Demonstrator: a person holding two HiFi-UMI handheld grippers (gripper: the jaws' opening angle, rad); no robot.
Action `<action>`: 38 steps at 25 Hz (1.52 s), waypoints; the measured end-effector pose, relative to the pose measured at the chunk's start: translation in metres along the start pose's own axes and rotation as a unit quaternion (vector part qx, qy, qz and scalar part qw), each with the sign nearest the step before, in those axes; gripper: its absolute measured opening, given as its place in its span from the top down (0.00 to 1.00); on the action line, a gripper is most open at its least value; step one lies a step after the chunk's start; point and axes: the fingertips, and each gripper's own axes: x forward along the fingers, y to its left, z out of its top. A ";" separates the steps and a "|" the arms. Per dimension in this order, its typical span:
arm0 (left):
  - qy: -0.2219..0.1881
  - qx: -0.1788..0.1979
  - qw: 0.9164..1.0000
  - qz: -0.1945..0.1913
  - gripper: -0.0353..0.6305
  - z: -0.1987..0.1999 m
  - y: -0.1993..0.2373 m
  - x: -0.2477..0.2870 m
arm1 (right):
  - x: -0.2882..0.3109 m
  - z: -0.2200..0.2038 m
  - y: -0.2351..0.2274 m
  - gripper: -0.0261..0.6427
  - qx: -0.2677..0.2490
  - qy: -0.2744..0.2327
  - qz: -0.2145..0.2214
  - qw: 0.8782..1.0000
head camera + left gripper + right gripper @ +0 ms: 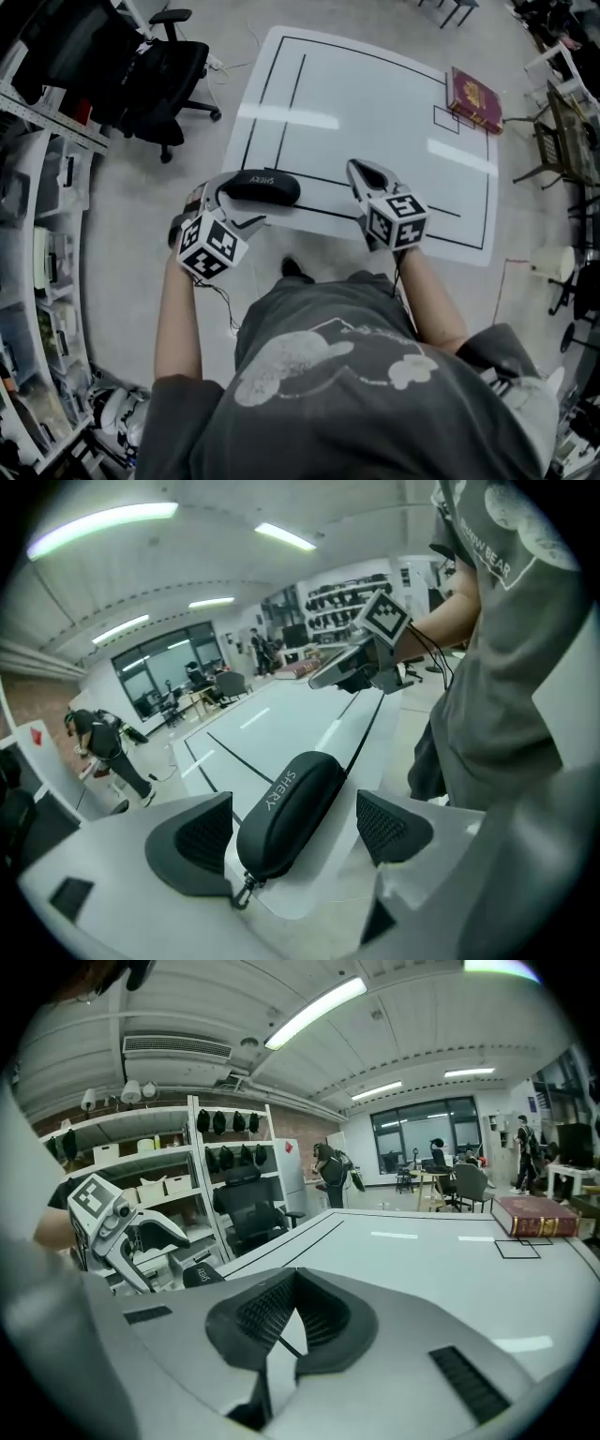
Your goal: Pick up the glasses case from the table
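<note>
The black oval glasses case (261, 186) lies on the near left corner of the white table (375, 103). My left gripper (246, 202) is open and straddles it. In the left gripper view the case (291, 808) lies lengthwise between the two dark pads (202, 836), with a gap on each side and its zip pull towards me. My right gripper (364, 173) hovers over the table's near edge to the right of the case, with its jaws together and nothing in them. In the right gripper view the pads (267, 1312) meet, and the case (202, 1272) shows far left.
A red book (476, 98) lies at the table's far right corner, beside a small drawn square. Black lines mark the tabletop. A black office chair (169, 75) stands left of the table, shelves run along the left wall, and a stool (553, 261) stands at the right.
</note>
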 end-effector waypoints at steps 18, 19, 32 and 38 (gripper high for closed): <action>0.150 0.177 0.954 -0.189 0.35 -0.024 -0.004 0.079 | -0.005 -0.004 -0.032 0.96 0.027 -0.003 -0.070 0.997; 0.156 0.176 0.952 -0.198 0.35 -0.025 -0.006 0.082 | -0.006 -0.004 -0.035 0.96 0.028 -0.004 -0.073 0.997; 0.120 0.080 0.977 -0.159 0.44 0.003 -0.001 0.077 | -0.023 0.001 -0.052 0.96 0.034 -0.017 -0.062 0.997; 0.041 -0.036 0.998 -0.038 0.44 0.042 0.010 0.053 | -0.037 0.012 -0.053 0.96 0.017 -0.026 -0.019 0.999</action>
